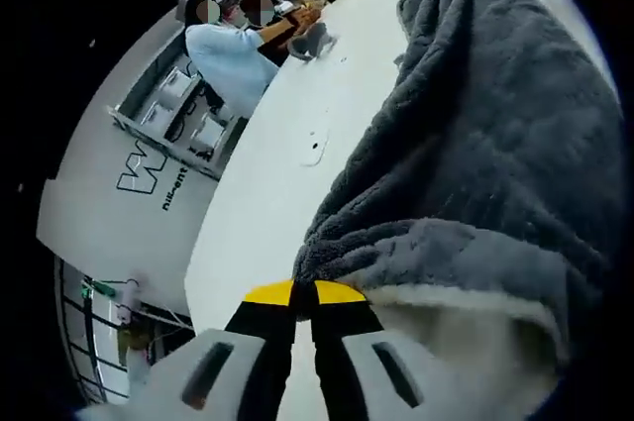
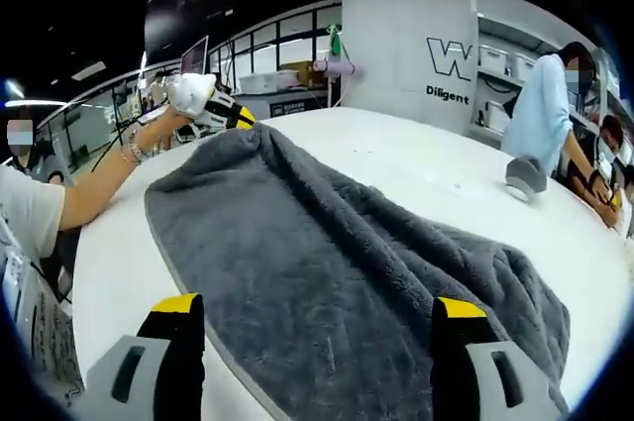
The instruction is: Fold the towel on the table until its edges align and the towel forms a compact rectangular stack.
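Open-plan lab or demonstration hall. Large white round worktop (image 2: pixel 416 168); white partition wall with logo lettering (image 2: pixel 448 62); shelving with bins (image 1: pixel 183 109); glass-walled rooms (image 2: pixel 282 40) behind; people in light clothing (image 2: pixel 543 109) working at the far edge.

The thick grey plush towel (image 2: pixel 337 272) lies spread across the round white table (image 2: pixel 436 178). In the right gripper view, the right gripper (image 2: pixel 315 337) stands at six o'clock with the towel between its parted jaws. The left gripper (image 2: pixel 241 119) meets the towel's far corner at eleven o'clock. A small grey object (image 2: pixel 525 175), perhaps a cloth, sits on the table at three o'clock, apart from the towel. In the left gripper view, the left gripper (image 1: pixel 304 294) pinches the towel's edge (image 1: pixel 327 261) at six o'clock.
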A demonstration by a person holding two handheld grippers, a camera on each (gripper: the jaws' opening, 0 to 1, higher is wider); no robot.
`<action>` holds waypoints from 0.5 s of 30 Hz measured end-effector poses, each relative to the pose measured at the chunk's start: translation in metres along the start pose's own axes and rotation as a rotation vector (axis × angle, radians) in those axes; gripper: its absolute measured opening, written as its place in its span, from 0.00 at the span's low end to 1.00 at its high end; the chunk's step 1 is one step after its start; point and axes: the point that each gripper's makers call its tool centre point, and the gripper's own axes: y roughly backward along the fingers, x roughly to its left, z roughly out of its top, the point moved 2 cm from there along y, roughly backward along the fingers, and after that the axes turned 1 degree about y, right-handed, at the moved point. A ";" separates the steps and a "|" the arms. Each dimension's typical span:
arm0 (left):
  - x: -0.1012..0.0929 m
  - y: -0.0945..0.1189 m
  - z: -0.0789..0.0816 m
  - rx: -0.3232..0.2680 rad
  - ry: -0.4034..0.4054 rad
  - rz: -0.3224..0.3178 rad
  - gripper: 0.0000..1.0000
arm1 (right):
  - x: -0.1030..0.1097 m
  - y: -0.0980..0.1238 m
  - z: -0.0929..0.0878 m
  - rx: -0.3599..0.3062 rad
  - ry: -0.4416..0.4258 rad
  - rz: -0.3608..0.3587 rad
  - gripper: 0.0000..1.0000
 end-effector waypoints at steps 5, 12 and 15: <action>-0.002 -0.015 -0.023 0.116 -0.145 0.051 0.05 | -0.001 0.000 -0.001 0.004 0.001 -0.001 0.99; -0.011 -0.022 -0.029 0.088 -0.073 0.008 0.05 | 0.000 0.000 -0.002 0.008 0.004 -0.001 0.99; -0.011 -0.021 -0.028 0.085 -0.071 0.015 0.05 | 0.001 -0.001 -0.003 0.013 0.007 0.000 0.99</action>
